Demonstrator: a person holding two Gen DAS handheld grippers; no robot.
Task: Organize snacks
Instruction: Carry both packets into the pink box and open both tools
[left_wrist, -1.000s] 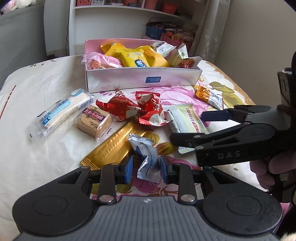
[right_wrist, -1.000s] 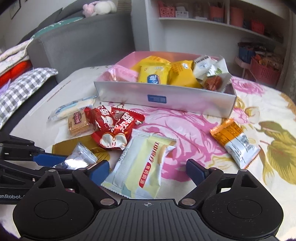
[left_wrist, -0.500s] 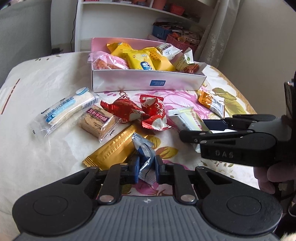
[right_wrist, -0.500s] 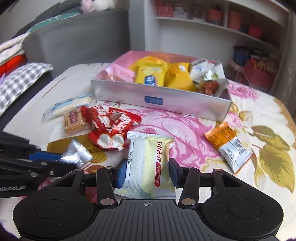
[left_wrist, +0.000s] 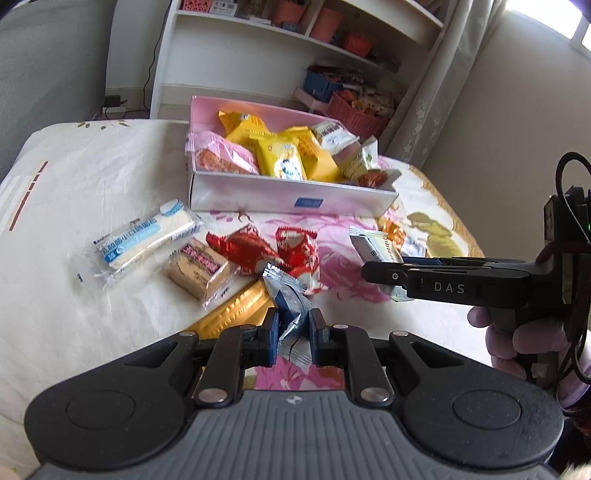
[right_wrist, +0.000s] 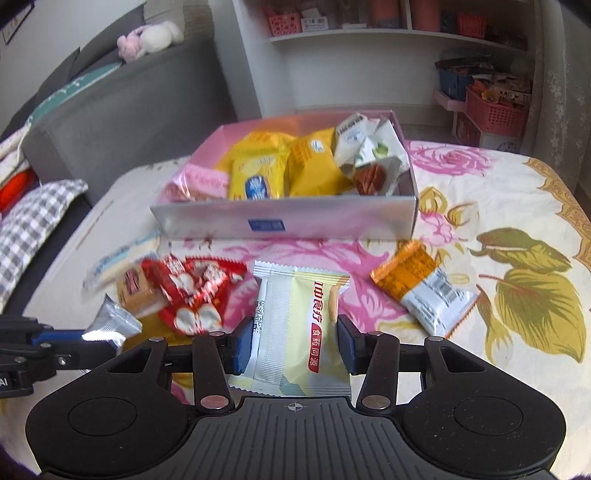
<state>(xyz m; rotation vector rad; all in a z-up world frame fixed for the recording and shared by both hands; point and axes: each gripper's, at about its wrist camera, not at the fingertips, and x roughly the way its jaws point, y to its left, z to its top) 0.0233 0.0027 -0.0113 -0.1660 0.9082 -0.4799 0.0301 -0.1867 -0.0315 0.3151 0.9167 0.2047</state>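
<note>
Our left claw (left_wrist: 292, 334) pinches a crinkled silver foil sachet (left_wrist: 286, 295); our right claw (right_wrist: 294, 345) clamps a pale yellow-and-white plastic snack packet (right_wrist: 295, 325).

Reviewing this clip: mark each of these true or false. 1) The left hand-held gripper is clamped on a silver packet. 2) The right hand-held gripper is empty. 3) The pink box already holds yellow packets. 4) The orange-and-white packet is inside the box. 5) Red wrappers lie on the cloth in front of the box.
1) True. The left hand-held gripper pinches the silver packet.
2) False. The right hand-held gripper grips the pale yellow-green packet.
3) True. The pink box holds yellow packets.
4) False. The orange-and-white packet lies on the flowered cloth, outside the box.
5) True. The red wrappers lie there.
</note>
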